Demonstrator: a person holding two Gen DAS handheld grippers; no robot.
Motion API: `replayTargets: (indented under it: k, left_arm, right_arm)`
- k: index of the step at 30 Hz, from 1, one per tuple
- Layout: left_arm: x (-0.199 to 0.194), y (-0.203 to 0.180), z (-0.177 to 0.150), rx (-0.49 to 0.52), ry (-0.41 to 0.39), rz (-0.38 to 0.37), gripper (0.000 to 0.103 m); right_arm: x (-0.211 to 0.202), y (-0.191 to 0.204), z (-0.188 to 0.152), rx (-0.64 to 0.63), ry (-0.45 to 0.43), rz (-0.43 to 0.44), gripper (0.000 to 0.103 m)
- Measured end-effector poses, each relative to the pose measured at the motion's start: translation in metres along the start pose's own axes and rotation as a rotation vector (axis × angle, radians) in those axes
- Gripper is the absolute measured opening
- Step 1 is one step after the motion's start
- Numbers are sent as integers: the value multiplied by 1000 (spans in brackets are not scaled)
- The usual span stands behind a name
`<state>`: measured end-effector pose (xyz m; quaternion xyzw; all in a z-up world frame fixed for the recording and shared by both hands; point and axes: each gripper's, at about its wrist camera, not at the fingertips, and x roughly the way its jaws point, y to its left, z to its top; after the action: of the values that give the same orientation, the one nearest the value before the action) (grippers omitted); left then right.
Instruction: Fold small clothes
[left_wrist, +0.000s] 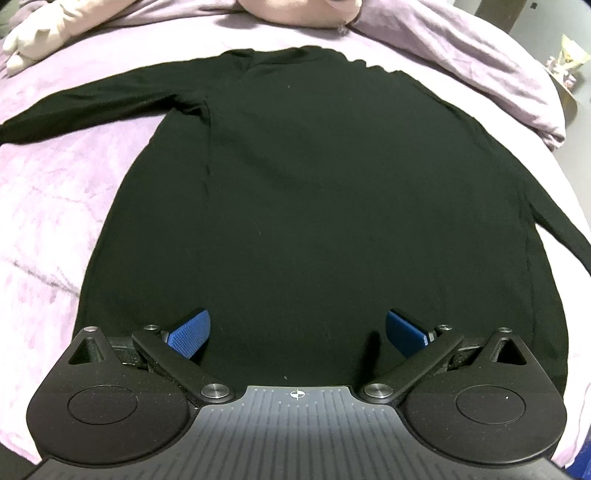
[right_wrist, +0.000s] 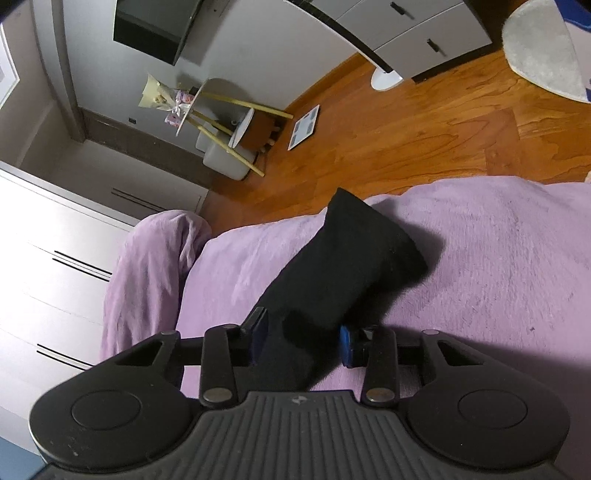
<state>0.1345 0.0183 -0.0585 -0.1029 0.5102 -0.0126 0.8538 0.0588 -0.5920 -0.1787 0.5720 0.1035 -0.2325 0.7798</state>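
A black long-sleeved shirt (left_wrist: 314, 192) lies spread flat on a lilac blanket (left_wrist: 55, 206) that covers the bed, collar end far from the left wrist camera and hem close under it. The left gripper (left_wrist: 297, 334) hangs above the hem with its blue pads (left_wrist: 190, 338) wide apart and nothing between them. The right gripper (right_wrist: 304, 341) is over at the shirt's right sleeve (right_wrist: 343, 258): the sleeve runs up between its two blue pads, which stand close on either side of the cloth and look to be pinching it, though dark cloth on dark shadow makes the contact hard to confirm. The step in hand appears to be the first fold, taking the right sleeve to bring it in over the body of the shirt. The next move likely calls for a firm hold on the sleeve, a lift just clear of the blanket, and a carry across the chest without dragging the body out of shape; the left gripper could press the hem down meanwhile. The left sleeve runs out of the left view at the edge, the right sleeve's join to the shoulder is not shown in either view, and the cuff end is partly folded over, so its exact lie is unclear. A pale stuffed toy (left_wrist: 48, 33) near the pillows is cut off at the top.
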Motion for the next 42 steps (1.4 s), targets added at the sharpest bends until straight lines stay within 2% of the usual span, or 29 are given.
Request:
replayTargets:
  k: [1,2,3,5,7,8,9,11,12,13,14,16,19,22,24,27,29,32,33,35,37,39,41,42]
  left_arm:
    - [-1,0,2,6,-5,-1,103]
    - [-2,1,3,13,-10,-2,103]
    - [-4,1,4,20,-15,-5,103]
    - [-8,0,10,36,-32,-13,103]
    - [-11,-1,19,45,-57,-34,103]
    - [-13,-2,23,47,-70,-46,103]
    - [-14,-4,29,46,-83,-58,103]
    - [-16,-7,41,35,-106,-91,103]
    - [-16,-9,47,26,-118,-115,103]
    - [-17,-10,54,16,-137,-145,103]
    - [-16,-12,58,10,-150,-163,103]
    - [-13,-12,69,-1,-167,-197,103]
    - [1,-9,81,-20,-163,-244,103]
    - [19,-4,94,-71,-147,-283,102]
    - [31,-5,103,-109,-131,-309,95]
    - [53,-17,120,-120,-91,-357,92]
    - [70,-29,132,-119,-56,-384,84]
    - [95,-49,146,-101,1,-417,79]
    - [101,-53,148,-92,23,-410,75]
    - [117,-60,151,-75,70,-386,61]
    - [123,-62,152,-77,61,-379,58]
    - [127,-62,153,-91,59,-387,48]
    - [135,-65,155,-99,70,-370,5]
    - [137,-66,154,-98,68,-365,7]
  right_arm:
    - [3,6,2,-36,-6,-35,10]
    - [5,14,1,-83,-15,-93,3]
    - [8,24,0,-131,-21,-133,3]
    - [6,57,-9,-254,-44,-134,3]
    - [0,112,-37,-479,-42,-43,3]
    - [-3,138,-56,-589,-11,25,3]
    - [-7,170,-85,-729,50,133,3]
    - [-17,213,-144,-935,180,337,3]
    - [-21,225,-168,-1017,249,412,4]
    - [-26,236,-197,-1096,327,483,14]
    - [-28,240,-219,-1139,383,522,31]
    - [-29,236,-255,-1201,464,536,43]
    - [-20,217,-272,-1185,546,444,43]
    - [-14,197,-269,-1115,581,336,43]
    - [-19,181,-260,-1040,577,296,43]
    - [-15,164,-253,-931,581,276,43]
    - [-13,155,-253,-877,587,268,43]
    - [-2,155,-259,-829,596,258,43]
    - [0,154,-257,-816,597,255,43]
    - [1,154,-255,-811,599,248,43]
    - [3,156,-251,-819,591,253,43]
    - [3,159,-248,-824,587,256,43]
    - [5,161,-247,-821,586,257,43]
    - [7,162,-247,-818,584,256,43]
